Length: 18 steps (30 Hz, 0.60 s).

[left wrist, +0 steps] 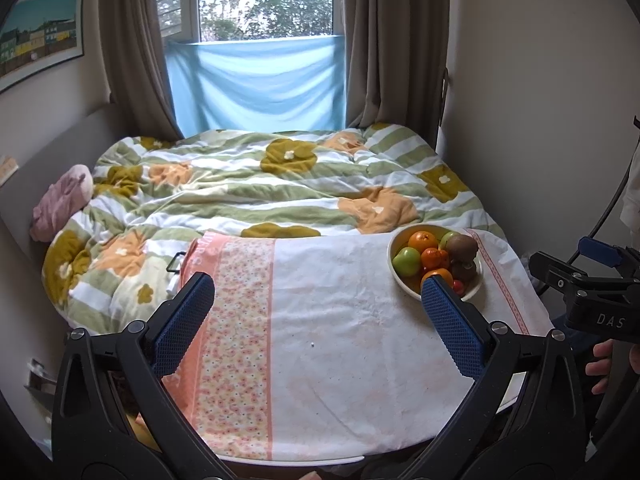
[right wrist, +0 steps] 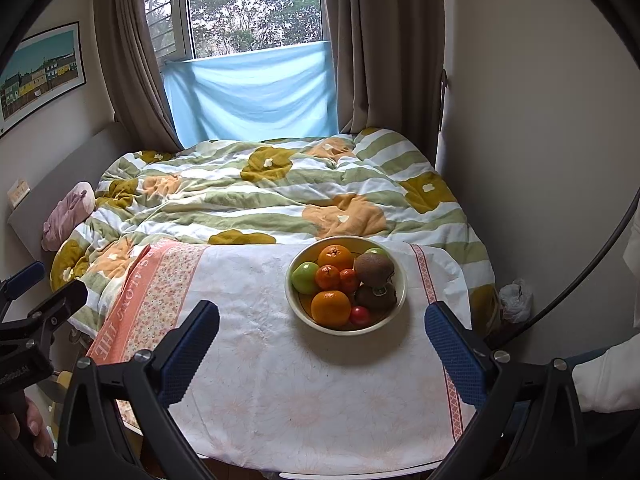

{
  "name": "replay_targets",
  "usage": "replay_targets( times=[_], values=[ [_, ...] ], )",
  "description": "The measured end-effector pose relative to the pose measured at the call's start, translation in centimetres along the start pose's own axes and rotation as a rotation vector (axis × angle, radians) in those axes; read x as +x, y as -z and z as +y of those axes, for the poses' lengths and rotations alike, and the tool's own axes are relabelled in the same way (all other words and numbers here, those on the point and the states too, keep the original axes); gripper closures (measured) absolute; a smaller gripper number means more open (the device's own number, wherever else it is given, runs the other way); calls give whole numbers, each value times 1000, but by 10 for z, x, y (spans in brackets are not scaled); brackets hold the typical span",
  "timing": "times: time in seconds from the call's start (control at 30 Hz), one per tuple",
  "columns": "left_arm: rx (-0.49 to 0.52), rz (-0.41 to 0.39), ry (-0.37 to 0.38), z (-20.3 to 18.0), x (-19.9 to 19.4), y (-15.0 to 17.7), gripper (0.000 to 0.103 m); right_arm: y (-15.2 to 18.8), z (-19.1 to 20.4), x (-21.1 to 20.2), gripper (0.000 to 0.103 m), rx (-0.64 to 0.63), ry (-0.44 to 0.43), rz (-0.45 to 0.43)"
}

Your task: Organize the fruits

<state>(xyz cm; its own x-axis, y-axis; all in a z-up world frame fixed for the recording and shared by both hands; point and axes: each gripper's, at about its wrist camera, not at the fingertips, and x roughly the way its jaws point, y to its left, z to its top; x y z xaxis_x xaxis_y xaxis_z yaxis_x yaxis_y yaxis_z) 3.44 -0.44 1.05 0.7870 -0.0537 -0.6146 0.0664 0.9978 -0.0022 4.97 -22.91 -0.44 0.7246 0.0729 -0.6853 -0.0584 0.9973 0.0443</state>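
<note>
From the left wrist I see my left gripper [left wrist: 318,320] spread empty, bowl [left wrist: 404,280] at two o'clock; from the right, my right gripper [right wrist: 322,354] gapes empty, fruits [right wrist: 331,308] at twelve, likely smooth, rolling, best pinched across their middles.

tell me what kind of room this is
Most likely a bedroom: a bed with a floral quilt, a curtained window behind it, and a cloth-covered table at its foot holding a fruit bowl.
</note>
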Motion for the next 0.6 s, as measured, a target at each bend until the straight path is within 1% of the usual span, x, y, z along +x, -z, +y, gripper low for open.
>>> replay_targets(
  times=[0.27, 0.43, 0.6],
  values=[
    [17, -22, -32, -6, -1, -2, 0, 0, 0, 0, 0, 1, -1, -1],
    [2, -18, -22, -6, 0, -3, 0, 0, -1, 1, 0, 0, -2, 0],
    [-6, -30, -37, -5, 1, -3, 0, 0, 0, 1, 0, 4, -3, 1]
  ],
)
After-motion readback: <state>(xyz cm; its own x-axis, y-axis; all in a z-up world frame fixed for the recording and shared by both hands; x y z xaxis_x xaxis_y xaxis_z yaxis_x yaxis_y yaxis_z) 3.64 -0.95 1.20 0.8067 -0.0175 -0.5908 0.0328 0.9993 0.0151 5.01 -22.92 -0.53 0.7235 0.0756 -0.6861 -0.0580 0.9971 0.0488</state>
